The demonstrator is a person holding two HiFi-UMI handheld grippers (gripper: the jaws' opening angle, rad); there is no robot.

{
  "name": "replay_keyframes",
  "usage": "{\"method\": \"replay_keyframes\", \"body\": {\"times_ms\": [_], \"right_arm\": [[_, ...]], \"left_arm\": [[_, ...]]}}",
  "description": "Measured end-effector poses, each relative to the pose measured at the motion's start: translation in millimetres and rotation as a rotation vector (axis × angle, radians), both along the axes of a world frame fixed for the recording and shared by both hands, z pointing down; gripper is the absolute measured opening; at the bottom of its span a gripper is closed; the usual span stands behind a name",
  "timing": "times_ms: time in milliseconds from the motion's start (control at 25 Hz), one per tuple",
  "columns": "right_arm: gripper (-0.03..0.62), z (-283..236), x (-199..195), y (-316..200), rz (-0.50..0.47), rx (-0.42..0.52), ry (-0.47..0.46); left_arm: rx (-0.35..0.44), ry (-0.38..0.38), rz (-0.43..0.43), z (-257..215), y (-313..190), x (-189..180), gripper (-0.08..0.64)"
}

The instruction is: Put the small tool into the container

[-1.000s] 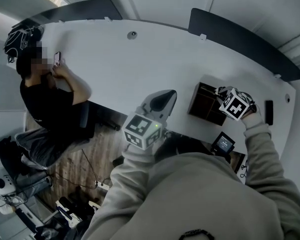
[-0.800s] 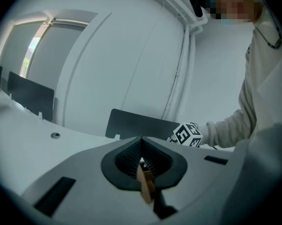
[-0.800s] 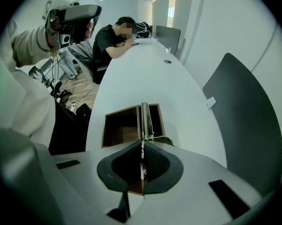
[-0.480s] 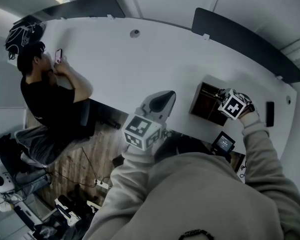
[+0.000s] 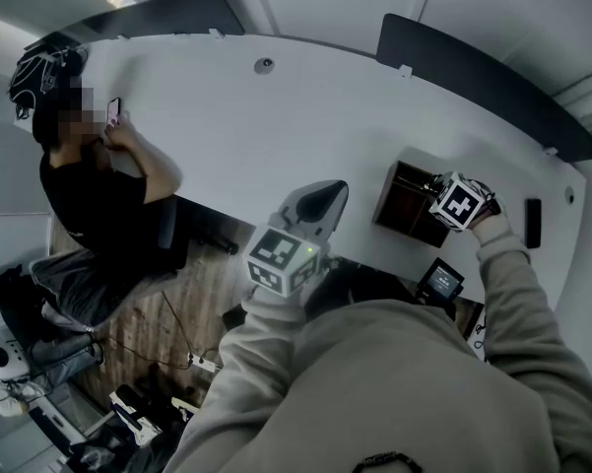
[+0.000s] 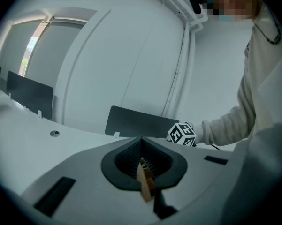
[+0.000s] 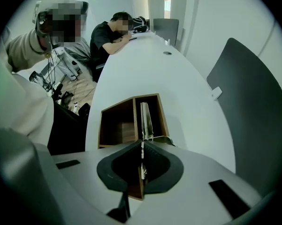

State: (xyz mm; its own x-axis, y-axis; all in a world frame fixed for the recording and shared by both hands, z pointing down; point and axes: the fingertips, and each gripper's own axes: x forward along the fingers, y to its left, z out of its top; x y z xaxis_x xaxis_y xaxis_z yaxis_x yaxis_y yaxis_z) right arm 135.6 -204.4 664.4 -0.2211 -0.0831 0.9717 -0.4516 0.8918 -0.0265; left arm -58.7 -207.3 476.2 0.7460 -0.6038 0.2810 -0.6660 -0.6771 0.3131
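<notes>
The small tool (image 7: 144,121), a thin metal piece, is sitting clamped between the jaws of my right claw (image 7: 141,148), which are closing tight on it. Its free end is reaching forward over the container (image 7: 102,125), an open wooden box with two compartments. In the right gripper view the tool is lying along the divider, on the side of the narrower compartment; I cannot tell whether its tip is touching the box. The container is standing on the white tabletop (image 5: 276,136) near its front edge, and in the head view my right claw is hovering at the box's right side, its marker cube facing up. My left claw (image 6: 141,150) is hanging well apart from the box, out past the tabletop's near edge, with its jaws pressing together; a small tan sliver (image 6: 145,184) is showing at their seam, and I cannot tell what it is. A seated person (image 5: 98,200) is leaning on the far left end of the tabletop.
</notes>
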Motion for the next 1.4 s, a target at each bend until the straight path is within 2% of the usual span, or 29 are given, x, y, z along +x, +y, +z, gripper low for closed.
{"method": "replay_keyframes", "body": {"times_ms": [280, 560, 640, 760, 1400], "right_arm": [[0.021, -1.2, -1.0, -1.1, -0.001, 0.016, -0.010], [0.025, -2.0, 0.0, -4.0, 0.017, 0.072, -0.033], [0.040, -2.5, 1.1, -3.5, 0.037, 0.072, -0.049], [0.109, -2.3, 4.0, 2.1, 0.052, 0.049, -0.056], [0.110, -6.7, 6.2, 4.8, 0.066, 0.070, -0.051]], "left_arm": [[0.001, -0.001, -0.002, 0.0, 0.3, -0.2, -0.002], [-0.003, -0.005, -0.004, 4.7, 1.5, -0.2, -0.001], [-0.001, -0.005, 0.000, 4.2, 0.8, -0.7, -0.002], [0.000, -0.007, 0.007, 3.1, -0.4, -0.1, -0.002], [-0.005, -0.004, 0.040, 4.7, 1.3, 2.1, -0.002]]}}
